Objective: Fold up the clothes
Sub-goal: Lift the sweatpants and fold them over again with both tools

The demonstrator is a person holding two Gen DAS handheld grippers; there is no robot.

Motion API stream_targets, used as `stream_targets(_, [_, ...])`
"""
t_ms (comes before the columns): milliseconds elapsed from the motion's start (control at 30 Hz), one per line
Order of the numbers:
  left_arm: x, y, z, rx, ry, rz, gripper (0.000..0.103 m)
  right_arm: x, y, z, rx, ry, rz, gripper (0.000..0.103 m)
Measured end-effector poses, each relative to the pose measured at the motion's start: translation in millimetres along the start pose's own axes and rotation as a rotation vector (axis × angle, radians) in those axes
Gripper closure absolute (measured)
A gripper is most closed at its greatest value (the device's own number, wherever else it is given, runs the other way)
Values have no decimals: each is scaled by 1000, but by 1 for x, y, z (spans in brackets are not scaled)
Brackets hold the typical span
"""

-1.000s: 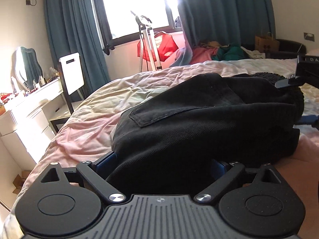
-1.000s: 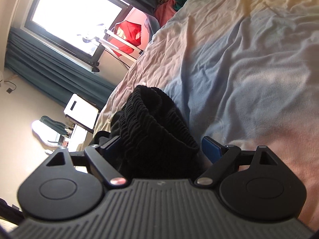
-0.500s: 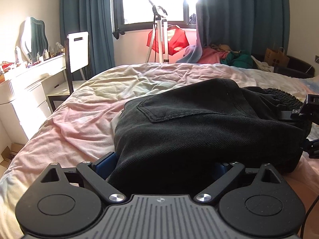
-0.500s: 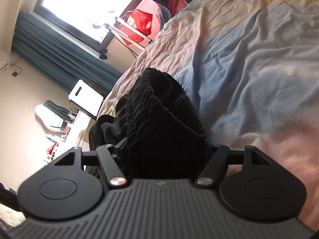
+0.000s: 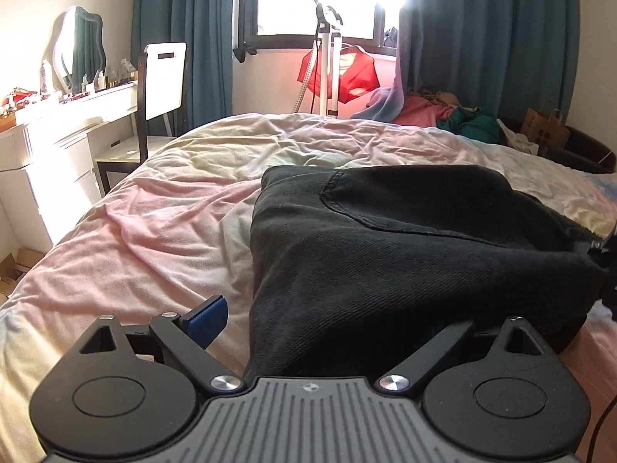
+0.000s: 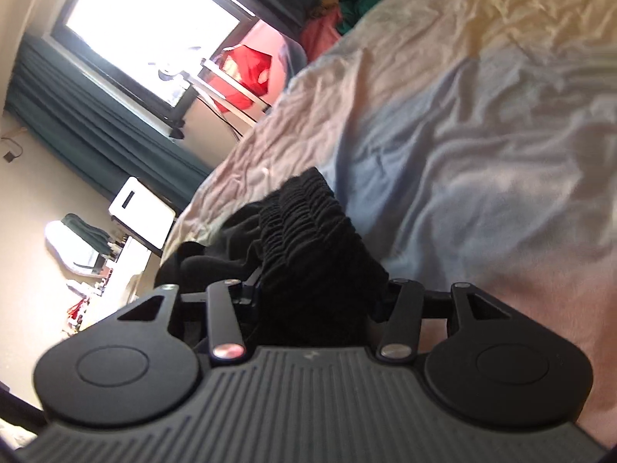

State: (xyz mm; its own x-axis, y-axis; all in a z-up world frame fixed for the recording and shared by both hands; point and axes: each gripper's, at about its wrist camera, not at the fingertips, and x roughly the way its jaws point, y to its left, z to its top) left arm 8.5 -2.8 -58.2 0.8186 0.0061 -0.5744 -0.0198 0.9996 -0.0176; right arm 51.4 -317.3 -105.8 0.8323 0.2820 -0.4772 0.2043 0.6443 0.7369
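Black trousers [image 5: 405, 254] with a back pocket lie bunched on the bed [image 5: 154, 231]. My left gripper [image 5: 320, 320] is open: its blue left finger [image 5: 206, 316] stands apart from the cloth, and the trousers drape over the right finger, which is hidden. My right gripper [image 6: 320, 293] is shut on the trousers' ruffled elastic waistband [image 6: 308, 223]. The right gripper also shows at the far right edge of the left wrist view [image 5: 607, 254], holding the other end of the cloth.
The bed has a wrinkled pastel sheet [image 6: 462, 135]. A pile of clothes [image 5: 443, 112] lies at the far side. A white chair [image 5: 162, 77] and dresser [image 5: 58, 131] stand to the left. A stand with a red cloth [image 5: 339, 73] is by the window.
My left gripper has opened and its blue left finger has come free of the trousers. My right gripper has closed tighter on the waistband. The trousers have shifted to the right.
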Motion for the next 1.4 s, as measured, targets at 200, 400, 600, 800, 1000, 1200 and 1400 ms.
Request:
stream_targets(200, [-2,21,6,-110,10,5,8,-6,-2,-6,57,42,63,35])
stream_targets(400, [-4,19,5,-112,9,17,8,8,-10,-10,121,111,68,15])
stream_targets(600, [-6,16,3,-104,3,31,7,30,-4,-17,84,189,111,14])
stream_targets(800, [-8,14,2,-97,-1,46,6,45,12,-26,-26,225,113,0])
stream_targets(1000, [-8,13,1,-96,1,51,6,34,24,-24,-84,200,131,14])
stream_targets(1200, [-7,11,2,-73,49,6,6,24,28,-23,-128,174,83,41])
stream_targets(1400, [-17,8,6,-5,91,-76,6,21,26,-22,-124,159,59,49])
